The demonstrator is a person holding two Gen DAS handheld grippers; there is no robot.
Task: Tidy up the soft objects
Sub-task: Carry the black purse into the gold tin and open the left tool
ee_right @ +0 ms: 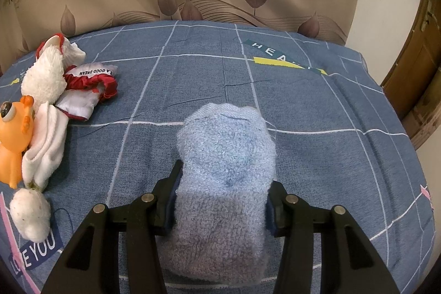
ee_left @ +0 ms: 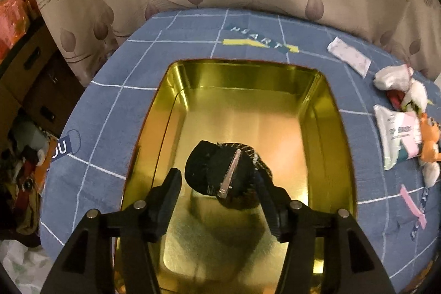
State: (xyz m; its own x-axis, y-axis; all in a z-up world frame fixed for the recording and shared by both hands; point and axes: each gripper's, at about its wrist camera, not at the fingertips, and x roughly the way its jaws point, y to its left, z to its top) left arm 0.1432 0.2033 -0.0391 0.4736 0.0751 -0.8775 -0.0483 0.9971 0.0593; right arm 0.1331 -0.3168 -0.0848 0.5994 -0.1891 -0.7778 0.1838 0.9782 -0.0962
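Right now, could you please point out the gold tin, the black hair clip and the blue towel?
gold tin [ee_left: 242, 112]: left wrist view, bare floor.
black hair clip [ee_left: 220, 170]: left wrist view, black fabric.
blue towel [ee_right: 226, 156]: right wrist view, upper middle.

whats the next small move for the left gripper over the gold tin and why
Probably pull the left gripper up and back. Its jaws stand wide apart around the black hair clip, which looks already dropped inside the gold tin, so nothing seems left to hold. The right gripper is clamped on the blue towel, likely next in.

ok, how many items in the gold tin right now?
1: a black hair clip over the gold tin, between the open left gripper fingers; whether it has landed is unclear. Near end hidden behind the gripper.
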